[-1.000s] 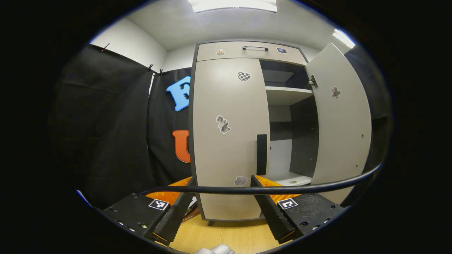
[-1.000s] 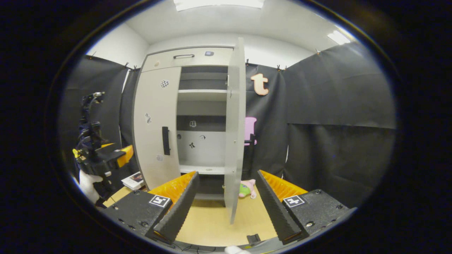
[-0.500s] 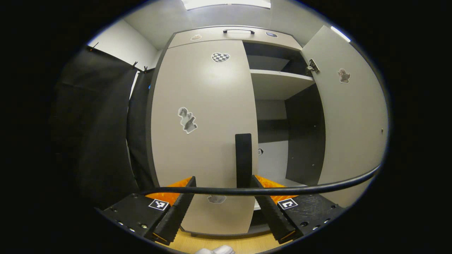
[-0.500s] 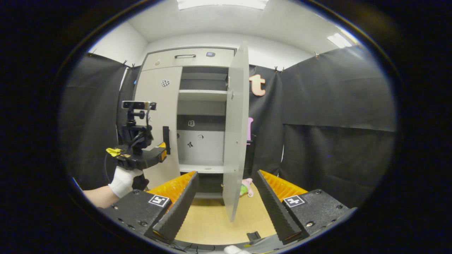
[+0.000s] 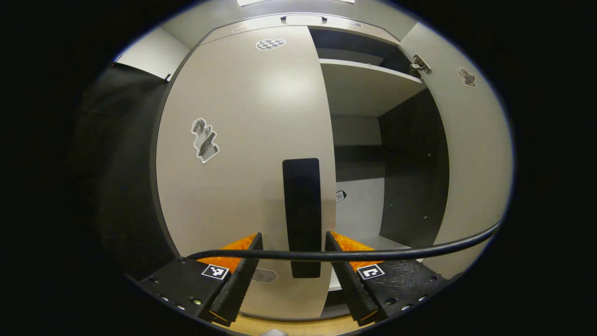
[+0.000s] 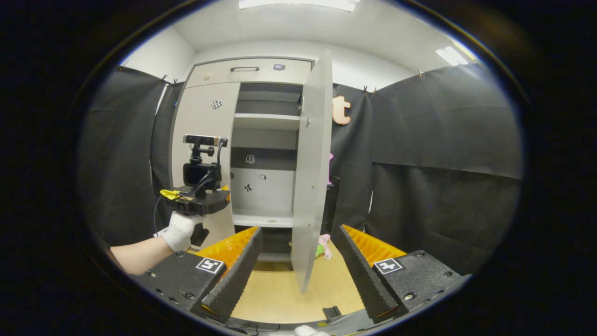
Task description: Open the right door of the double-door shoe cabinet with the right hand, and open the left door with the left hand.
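The shoe cabinet [image 6: 247,72] stands ahead. Its right door [image 6: 311,172] is swung wide open and seen nearly edge-on; in the left gripper view that door [image 5: 471,154] stands at the right. The left door [image 5: 242,140] is closed. Its black vertical handle [image 5: 303,205] sits right in front of my left gripper [image 5: 292,242], between the open fingers, with a gap on each side. In the right gripper view a gloved hand [image 6: 179,231] holds the left gripper [image 6: 200,198] against the left door [image 6: 200,121]. My right gripper [image 6: 298,231] hangs open and holds nothing, back from the cabinet.
Inside the open half are shelves [image 6: 266,121] and a dark side wall [image 5: 410,163]. A black cable [image 5: 396,253] crosses the left gripper view. A pink and green plush toy [image 6: 322,247] lies on the wooden floor [image 6: 280,289] beside the open door.
My left gripper has moved in toward the left door until the handle sits between its fingers. The right gripper has hardly moved, and the right door stays open.
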Motion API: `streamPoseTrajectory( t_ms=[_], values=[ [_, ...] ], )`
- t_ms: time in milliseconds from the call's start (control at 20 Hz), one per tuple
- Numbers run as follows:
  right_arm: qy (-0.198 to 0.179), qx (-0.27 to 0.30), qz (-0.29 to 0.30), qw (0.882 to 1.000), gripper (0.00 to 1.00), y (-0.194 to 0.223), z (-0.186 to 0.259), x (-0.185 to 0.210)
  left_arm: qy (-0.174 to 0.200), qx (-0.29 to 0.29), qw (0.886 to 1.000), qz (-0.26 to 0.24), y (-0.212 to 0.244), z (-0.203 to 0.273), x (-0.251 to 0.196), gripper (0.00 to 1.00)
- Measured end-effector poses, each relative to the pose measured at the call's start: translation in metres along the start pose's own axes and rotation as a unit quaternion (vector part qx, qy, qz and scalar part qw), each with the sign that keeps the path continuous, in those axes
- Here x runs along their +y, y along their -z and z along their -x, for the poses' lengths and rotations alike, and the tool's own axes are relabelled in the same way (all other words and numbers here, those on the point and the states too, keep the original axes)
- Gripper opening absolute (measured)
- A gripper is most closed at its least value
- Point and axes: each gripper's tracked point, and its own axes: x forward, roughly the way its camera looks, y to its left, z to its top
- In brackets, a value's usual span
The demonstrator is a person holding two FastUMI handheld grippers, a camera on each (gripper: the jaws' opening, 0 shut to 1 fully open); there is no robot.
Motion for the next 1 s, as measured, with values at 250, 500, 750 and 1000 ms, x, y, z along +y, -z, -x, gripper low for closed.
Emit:
streamPoseTrajectory(
  t_ms=[250, 500, 750, 1000],
  values=[
    [-0.007, 0.004, -0.001, 1.000, 1.00, 0.001, -0.005, 0.000, 0.009, 0.009, 1.000, -0.004, 0.001, -0.003, -0.010, 0.32],
    [-0.009, 0.005, -0.002, 1.000, 1.00, 0.003, -0.008, -0.002, 0.012, 0.020, 1.000, 0.010, 0.003, -0.006, -0.008, 0.29],
    [-0.026, 0.006, 0.005, 1.000, 1.00, 0.004, -0.012, 0.004, 0.028, 0.011, 1.000, 0.003, 0.001, 0.001, -0.008, 0.17],
    [-0.047, 0.003, 0.010, 0.999, 1.00, 0.002, -0.018, 0.011, 0.040, 0.014, 0.999, 0.012, 0.000, 0.019, -0.007, 0.17]
  ],
)
